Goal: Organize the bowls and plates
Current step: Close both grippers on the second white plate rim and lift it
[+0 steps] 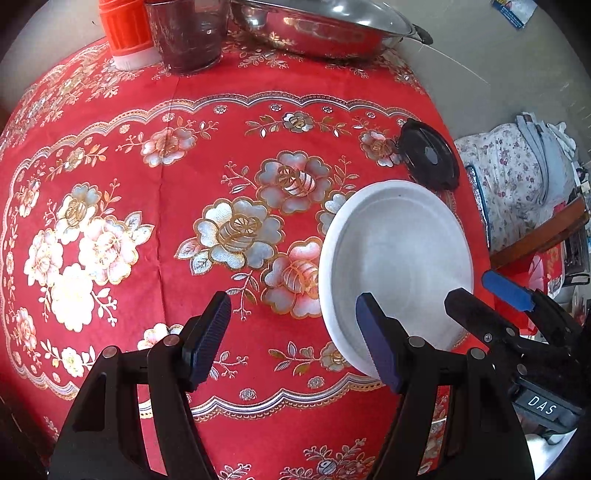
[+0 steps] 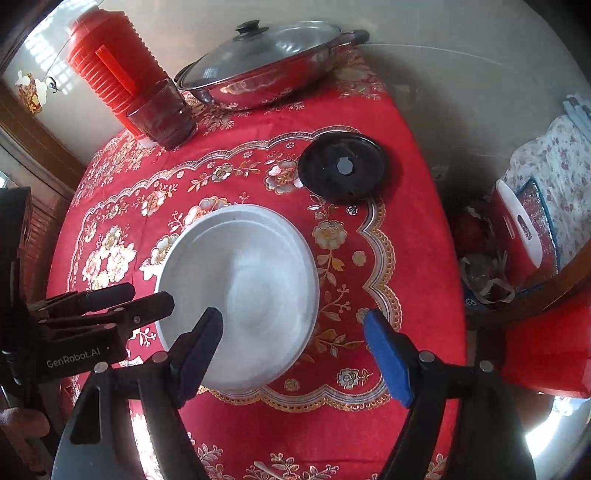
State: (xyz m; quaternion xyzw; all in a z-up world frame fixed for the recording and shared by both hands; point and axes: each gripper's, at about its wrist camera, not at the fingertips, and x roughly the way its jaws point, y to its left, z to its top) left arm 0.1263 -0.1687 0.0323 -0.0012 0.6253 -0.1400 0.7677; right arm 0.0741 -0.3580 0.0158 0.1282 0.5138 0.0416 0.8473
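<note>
A white shallow plate (image 1: 399, 258) (image 2: 243, 280) lies flat on the red flowered tablecloth (image 1: 110, 155) (image 2: 417, 266), near the right side of the table. My left gripper (image 1: 295, 339) hangs open above the cloth just left of the plate. Its right finger (image 1: 376, 347) overlaps the plate's near-left rim, and nothing is between its fingers. My right gripper (image 2: 295, 354) is open over the plate's near-right edge, its left finger (image 2: 199, 350) above the plate. Each gripper shows in the other's view: the right gripper (image 1: 471, 286) and the left gripper (image 2: 149, 295). I cannot tell whether either touches the plate.
A black round lid (image 1: 428, 157) (image 2: 343, 168) lies beyond the plate. At the far edge stand a steel wok with a glass lid (image 1: 321, 29) (image 2: 258, 66), a dark glass tumbler (image 1: 188, 37) (image 2: 162, 114) and a red flask (image 1: 125, 33) (image 2: 110, 62). Clutter sits off the table's right side.
</note>
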